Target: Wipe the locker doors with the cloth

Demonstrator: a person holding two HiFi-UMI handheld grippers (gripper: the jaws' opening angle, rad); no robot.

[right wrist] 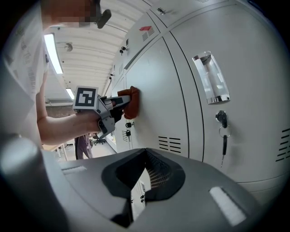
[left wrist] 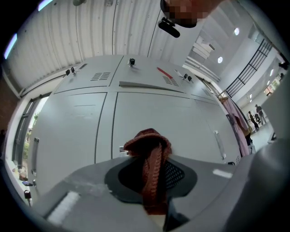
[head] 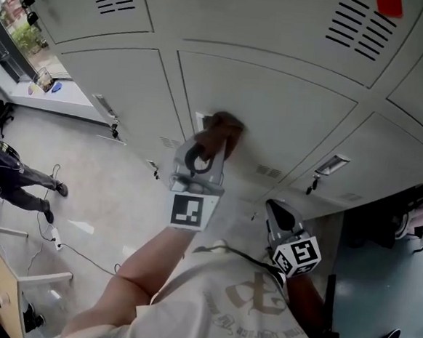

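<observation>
Right, closest to me is the right gripper (head: 286, 220), held low by my side and well apart from the work; its jaws are drawn nearly together with only a slit between them and nothing in it, so I judge it is parked out of the way because one arm is enough for wiping. Further out, the left gripper (head: 207, 151) is reaching forward at arm's length, jaws clamped on the reddish-brown knitted cloth (left wrist: 151, 152). The cloth is bunched into a wad past the fingertips, which I reckon keeps the hard jaws off the paint while the soft bulk does the rubbing. That wad is pressed flat against a grey locker door (right wrist: 158, 86), near the left edge of the panel. On the next door along the bank there is a recessed handle (right wrist: 211, 78) with a key (right wrist: 223, 138) hanging in the lock below, something to steer round. Far off down the floor, a person (head: 17, 177) stands clear of us.
</observation>
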